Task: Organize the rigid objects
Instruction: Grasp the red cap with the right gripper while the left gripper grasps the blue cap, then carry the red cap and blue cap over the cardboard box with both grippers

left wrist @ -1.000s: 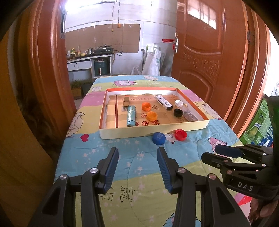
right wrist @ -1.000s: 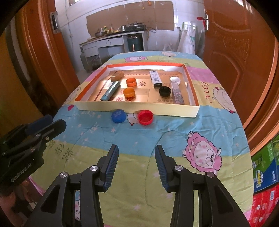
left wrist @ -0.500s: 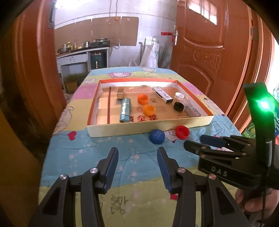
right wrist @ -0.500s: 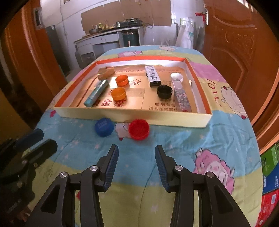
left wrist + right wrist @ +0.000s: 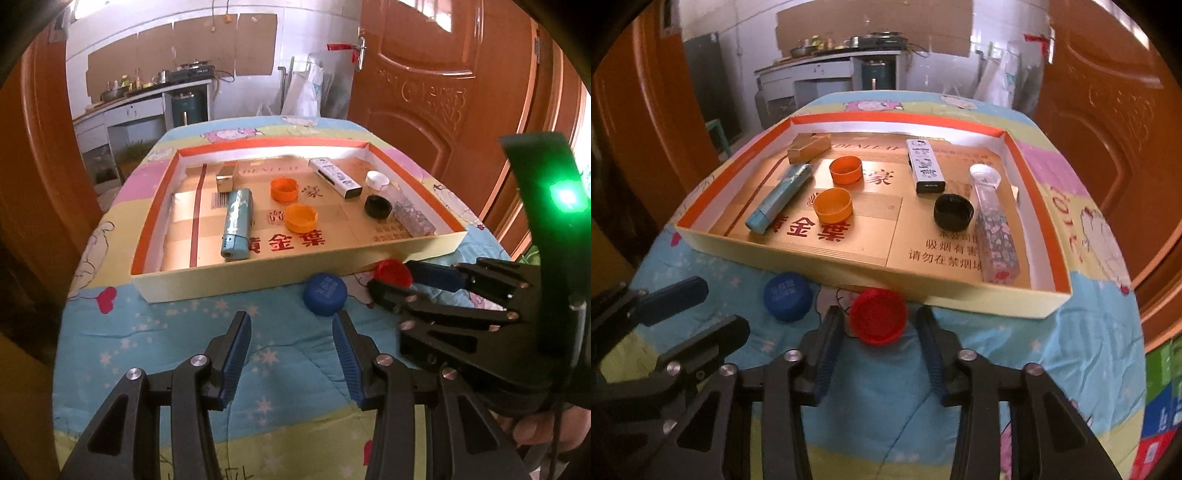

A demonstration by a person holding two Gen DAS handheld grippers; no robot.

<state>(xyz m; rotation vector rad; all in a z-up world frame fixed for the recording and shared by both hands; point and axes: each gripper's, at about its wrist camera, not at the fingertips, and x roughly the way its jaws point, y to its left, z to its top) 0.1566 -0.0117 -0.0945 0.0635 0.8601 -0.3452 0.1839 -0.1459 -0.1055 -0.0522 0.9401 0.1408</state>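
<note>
Cartoon bedspread, red cap beside box wall, right gripper closing around it

White tiled back wall patched with brown cardboard sheets. Kitchen counter bearing pots and a stove beneath; carved wooden door at right. Bright daylight.

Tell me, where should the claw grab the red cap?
Pinch the red cap across its round rim, one jaw on each side, coming down from above and the near side. It lies flat on the cloth, close against the box, so the far side is blocked. The right gripper, jaws just closing, already straddles it.
</note>
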